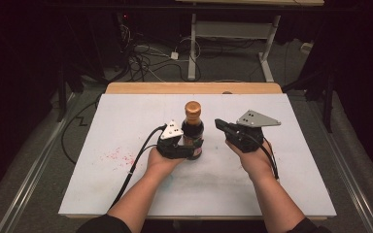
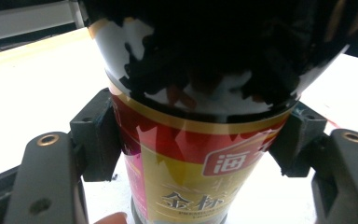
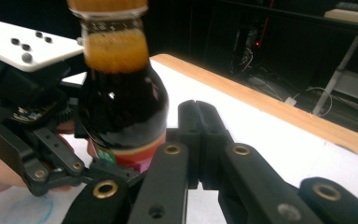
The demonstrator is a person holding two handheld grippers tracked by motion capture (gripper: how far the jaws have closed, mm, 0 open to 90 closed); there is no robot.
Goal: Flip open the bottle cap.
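Note:
A bottle of dark sauce [image 1: 193,127] with an orange cap and a red and yellow label stands upright near the middle of the white board. My left gripper [image 1: 194,148] is shut on its lower body. In the left gripper view the two black pads [image 2: 98,135] press on either side of the bottle [image 2: 200,154] at the label. My right gripper [image 1: 219,124] is held just right of the bottle, pointing toward it, shut with nothing in it. In the right gripper view its closed fingertips [image 3: 198,116] sit beside the bottle [image 3: 121,107], below the neck, with the left gripper [image 3: 51,154] behind.
The white board [image 1: 126,184] covers a wooden table whose far edge [image 1: 194,88] shows. Red specks [image 1: 119,156] mark the board left of my left hand. Cables and a desk frame [image 1: 192,48] lie on the floor beyond the table.

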